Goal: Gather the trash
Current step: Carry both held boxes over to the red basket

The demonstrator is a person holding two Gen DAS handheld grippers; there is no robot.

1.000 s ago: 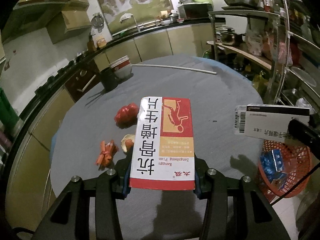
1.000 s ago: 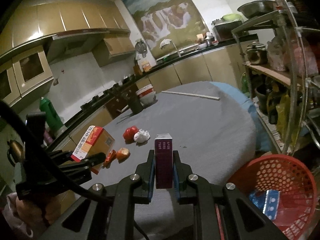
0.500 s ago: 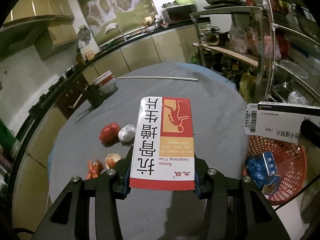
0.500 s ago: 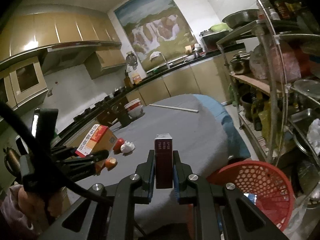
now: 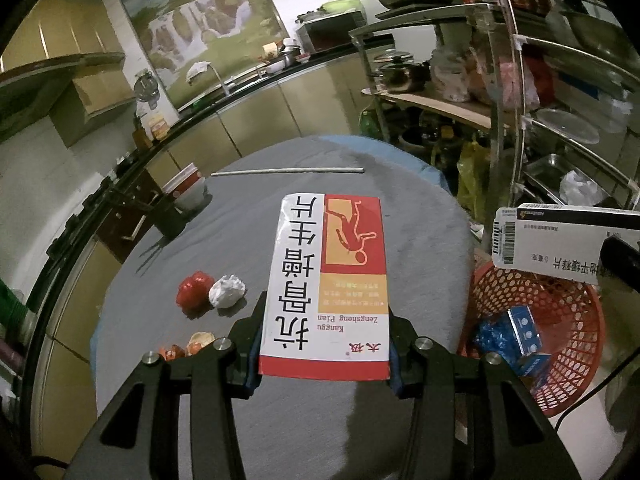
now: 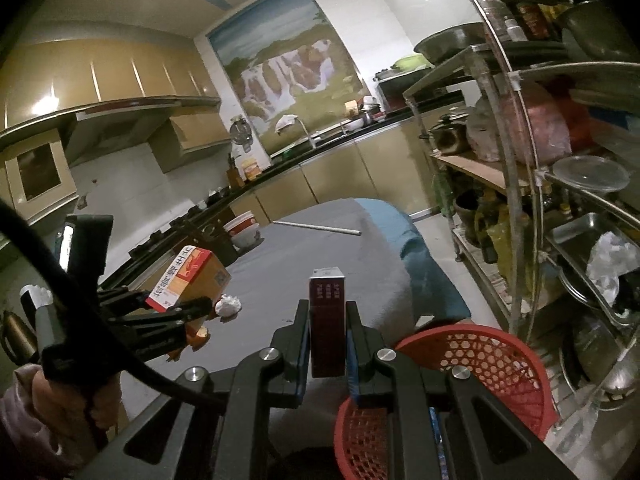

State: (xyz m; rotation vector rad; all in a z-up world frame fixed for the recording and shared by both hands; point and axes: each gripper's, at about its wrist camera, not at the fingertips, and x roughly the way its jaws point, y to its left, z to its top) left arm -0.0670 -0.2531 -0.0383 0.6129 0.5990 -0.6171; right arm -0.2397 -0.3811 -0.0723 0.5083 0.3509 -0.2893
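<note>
My left gripper [image 5: 324, 348] is shut on a red and white medicine box [image 5: 328, 284] printed with large characters, held flat above the grey table [image 5: 248, 240]. The same box [image 6: 188, 276] shows at the left of the right wrist view. My right gripper [image 6: 328, 344] is shut on a slim dark red carton [image 6: 327, 320], whose white barcoded side [image 5: 560, 244] shows at the right of the left wrist view. A red mesh basket [image 5: 560, 320] stands off the table's right edge with blue packets [image 5: 512, 336] inside; its rim [image 6: 480, 340] lies just right of my right gripper.
On the table lie a red wrapper [image 5: 194, 290], a white crumpled paper ball [image 5: 227, 290], orange peel scraps [image 5: 196, 342], a long white rod [image 5: 288, 171] and stacked bowls [image 5: 188, 188]. A metal rack [image 6: 540, 160] of pots and bags stands to the right. A person's hand [image 6: 60, 400] holds the left gripper.
Both grippers have carried their boxes to the right, toward the red basket. The basket now shows larger in both views. The scraps on the table have slid left in the left wrist view.
</note>
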